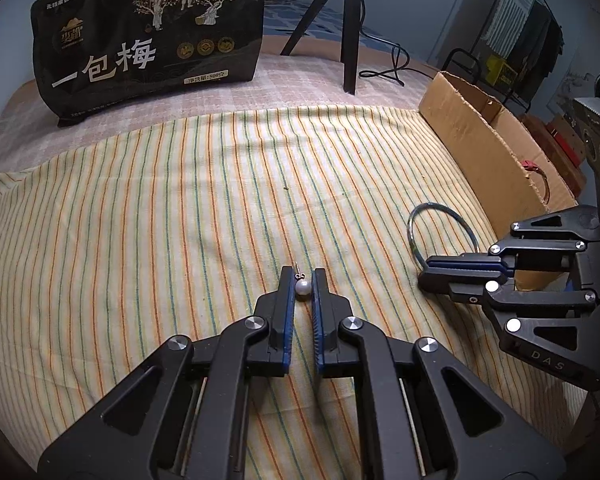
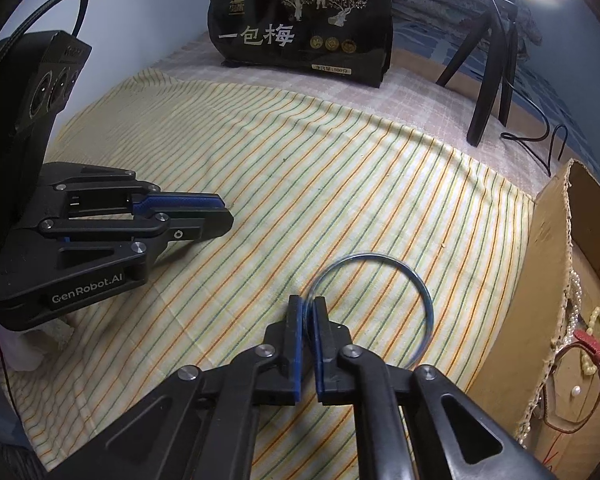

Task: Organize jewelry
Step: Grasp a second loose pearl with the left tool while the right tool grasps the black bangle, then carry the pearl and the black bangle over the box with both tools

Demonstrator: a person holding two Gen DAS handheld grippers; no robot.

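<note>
Each camera sits on its own gripper, looks forward and steeply down along the two fingers, and views the striped cloth point(image 1: 160, 220) from close range with fisheye distortion. The left wrist view faces the far black bag point(image 1: 148, 36), with the right gripper point(image 1: 428, 276) at its right edge. Both views share the cloth, bag, tripod point(image 2: 492, 76) and cardboard box point(image 2: 556, 240).

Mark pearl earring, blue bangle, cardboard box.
pearl earring point(image 1: 302, 288), left wrist view, on the pearl.
blue bangle point(image 2: 414, 276), right wrist view, on the far right rim.
cardboard box point(image 2: 548, 240), right wrist view, on the near outer wall.
</note>
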